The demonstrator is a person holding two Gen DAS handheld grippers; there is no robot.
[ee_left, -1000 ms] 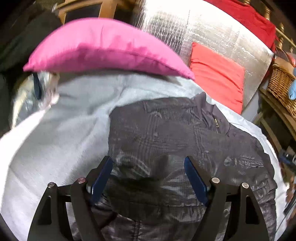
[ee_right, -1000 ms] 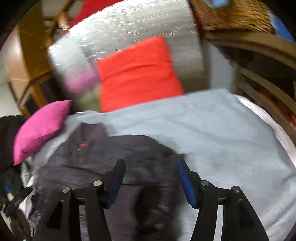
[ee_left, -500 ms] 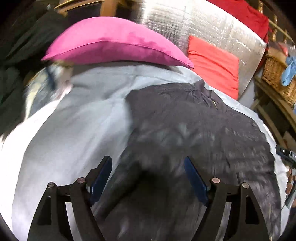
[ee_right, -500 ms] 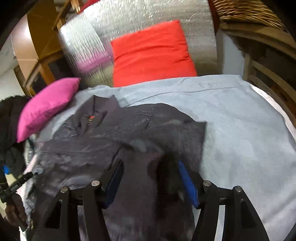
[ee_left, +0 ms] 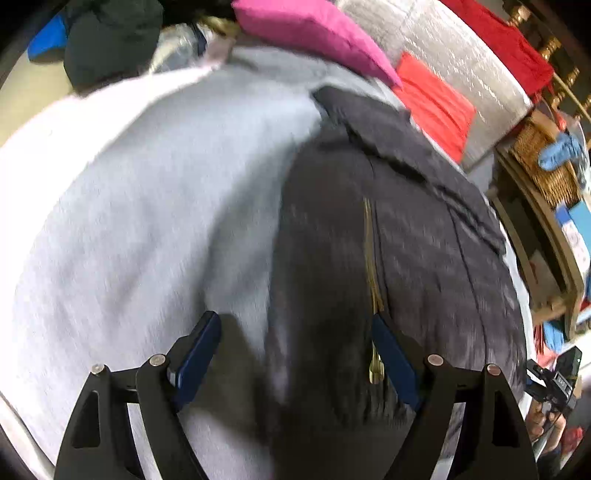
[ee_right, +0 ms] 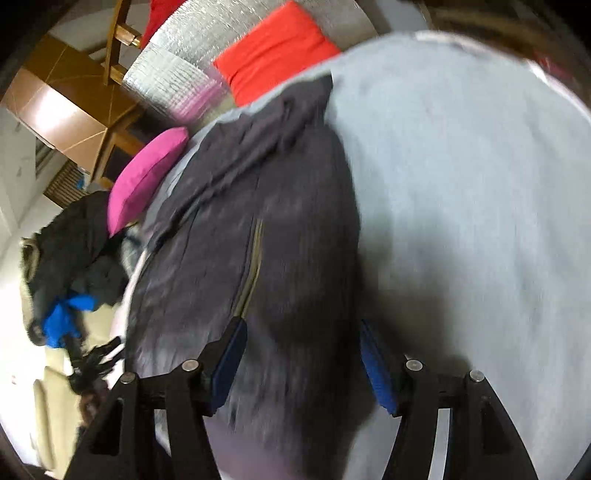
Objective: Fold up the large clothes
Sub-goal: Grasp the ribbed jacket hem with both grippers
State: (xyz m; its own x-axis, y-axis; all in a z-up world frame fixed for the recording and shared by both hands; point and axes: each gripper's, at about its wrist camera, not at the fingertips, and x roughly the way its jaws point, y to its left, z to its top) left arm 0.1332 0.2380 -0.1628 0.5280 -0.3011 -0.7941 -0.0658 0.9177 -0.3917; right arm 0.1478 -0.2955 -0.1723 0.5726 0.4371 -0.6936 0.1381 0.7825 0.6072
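A dark grey quilted jacket (ee_left: pixel 406 240) lies spread front-up on a pale grey blanket (ee_left: pixel 147 203), its gold zipper (ee_left: pixel 369 251) running down the middle. My left gripper (ee_left: pixel 293 321) hovers low over the jacket's left edge, its jaws opening. One finger is above the blanket, the other beside the zipper pull, and nothing is pinched. In the right wrist view the jacket (ee_right: pixel 288 221) shows again. My right gripper (ee_right: pixel 302 325) stands open over its right half, between the zipper and the jacket's edge, gripping nothing.
A pink pillow (ee_left: pixel 314 33), a red cushion (ee_left: pixel 432 99) and a silver foil pad (ee_left: pixel 443 44) sit at the head of the bed. A wicker basket (ee_left: pixel 546 170) stands on shelves to the right. A heap of dark clothes (ee_right: pixel 74 243) lies left of the bed.
Both grippers have swept across and down toward the jacket, which now looms larger with its zipper between the two views. Both cameras have rolled. Neither gripper has taken hold of anything.
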